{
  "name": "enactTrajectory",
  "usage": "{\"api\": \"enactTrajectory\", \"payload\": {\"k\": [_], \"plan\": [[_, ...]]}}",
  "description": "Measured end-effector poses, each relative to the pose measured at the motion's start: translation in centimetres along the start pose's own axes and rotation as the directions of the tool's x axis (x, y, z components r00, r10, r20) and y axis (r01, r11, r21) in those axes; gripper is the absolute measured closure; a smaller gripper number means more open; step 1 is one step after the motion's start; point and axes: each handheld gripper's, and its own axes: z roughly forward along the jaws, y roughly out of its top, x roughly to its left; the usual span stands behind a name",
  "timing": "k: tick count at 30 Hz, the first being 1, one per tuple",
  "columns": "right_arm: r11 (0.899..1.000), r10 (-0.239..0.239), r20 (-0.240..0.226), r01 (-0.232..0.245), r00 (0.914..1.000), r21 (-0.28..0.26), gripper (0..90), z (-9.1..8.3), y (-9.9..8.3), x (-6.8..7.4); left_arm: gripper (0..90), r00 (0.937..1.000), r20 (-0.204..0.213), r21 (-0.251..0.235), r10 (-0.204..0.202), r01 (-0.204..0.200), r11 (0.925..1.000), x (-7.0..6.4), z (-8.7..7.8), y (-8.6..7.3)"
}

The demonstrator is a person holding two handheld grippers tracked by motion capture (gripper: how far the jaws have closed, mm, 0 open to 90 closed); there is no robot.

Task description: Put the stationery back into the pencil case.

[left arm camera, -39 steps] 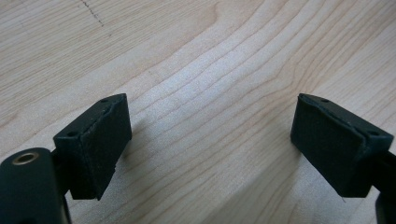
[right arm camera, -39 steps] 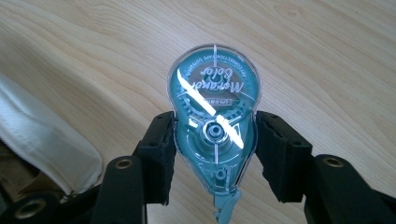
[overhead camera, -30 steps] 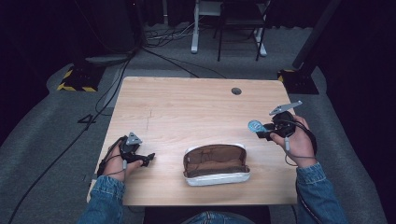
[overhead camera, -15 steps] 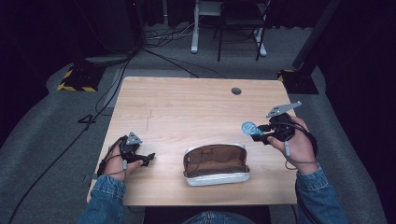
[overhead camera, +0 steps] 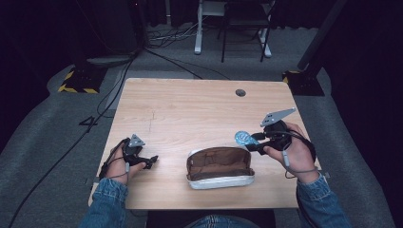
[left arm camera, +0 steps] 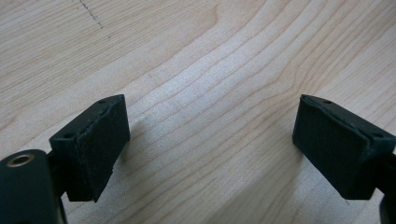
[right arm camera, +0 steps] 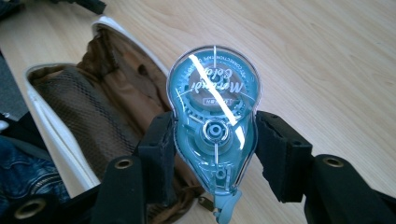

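Right gripper (overhead camera: 253, 142): fingers clamped on translucent blue correction-tape dispenser (right arm camera: 214, 122), held above wooden surface (overhead camera: 190, 109), just right of open white pencil case (overhead camera: 220, 167). Left gripper (overhead camera: 151, 161): fingers spread, empty, low over surface.

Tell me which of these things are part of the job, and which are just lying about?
In the job:
correction tape dispenser, clamped in the right gripper
open pencil case
left gripper, open, over the table

Lying about:
floor cables
chair
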Motion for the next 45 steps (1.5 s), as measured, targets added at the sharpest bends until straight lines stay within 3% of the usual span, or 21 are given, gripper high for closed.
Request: {"api": "enactTrajectory", "payload": {"k": [12, 26, 38, 45], "plan": [[0.997, -0.066, -0.074, 0.069, 0.9951, 0.045, 50.0, 1.8, 0.9, 2.7, 11.2, 1.0000, 0.000, 0.000, 0.000, 0.000, 1.0000, 0.0, 0.0, 0.0], [0.988, -0.115, -0.156, 0.129, 0.9811, 0.082, 50.0, 3.7, 1.3, 4.7, 11.2, 1.0000, 0.000, -0.001, -0.002, 0.002, 1.0000, 0.0, 0.0, 0.0], [0.982, -0.105, -0.206, 0.134, 0.9728, 0.132, 50.0, 5.8, 1.4, 5.6, 11.2, 1.0000, -0.003, -0.001, -0.002, 0.002, 1.0000, 0.0, 0.0, 0.0], [0.980, -0.093, -0.225, 0.129, 0.9698, 0.150, 50.0, 6.6, 1.2, 5.5, 11.2, 1.0000, -0.003, 0.000, -0.008, 0.008, 1.0000, 0.0, 0.1, 0.1]]}}
